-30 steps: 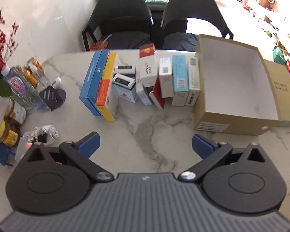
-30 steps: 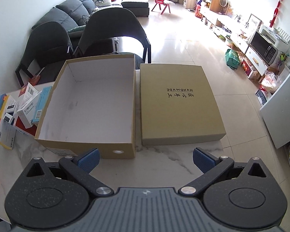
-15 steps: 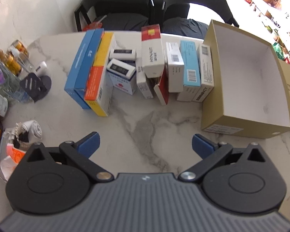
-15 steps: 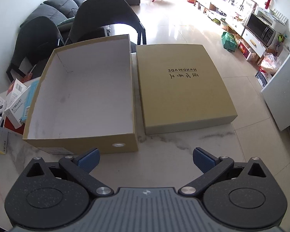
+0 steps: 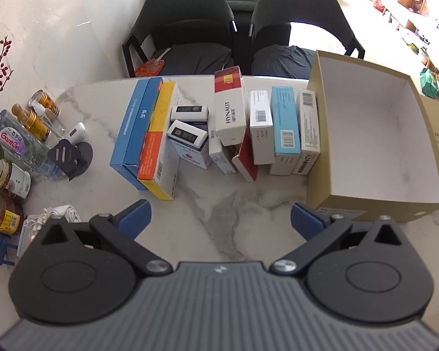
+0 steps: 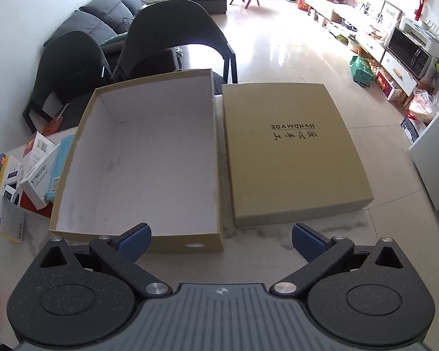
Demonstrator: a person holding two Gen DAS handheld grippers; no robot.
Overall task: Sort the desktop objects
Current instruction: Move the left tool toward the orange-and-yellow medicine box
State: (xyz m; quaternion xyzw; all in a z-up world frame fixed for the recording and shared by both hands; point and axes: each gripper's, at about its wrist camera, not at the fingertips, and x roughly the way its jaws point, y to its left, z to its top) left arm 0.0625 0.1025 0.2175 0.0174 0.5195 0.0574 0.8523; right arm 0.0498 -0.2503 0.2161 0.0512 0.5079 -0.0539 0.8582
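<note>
Both your left claw (image 5: 219, 219) and right claw (image 6: 221, 238) are wide open and hold nothing, while the small boxes (image 5: 260, 127) on the worktop (image 5: 219, 204) beside the big box (image 6: 137, 161) look light and stiff, so pinch one across its flat sides.

One open cardboard box (image 6: 137, 158), one lid (image 6: 289, 152), about ten small packaged cartons (image 5: 229, 111), two black chairs (image 5: 184, 26), two jars (image 5: 13, 177), one water bottle (image 5: 17, 146).

Tan cardboard box (image 6: 187, 245), white inside; grey-veined white marble table (image 5: 234, 213).
</note>
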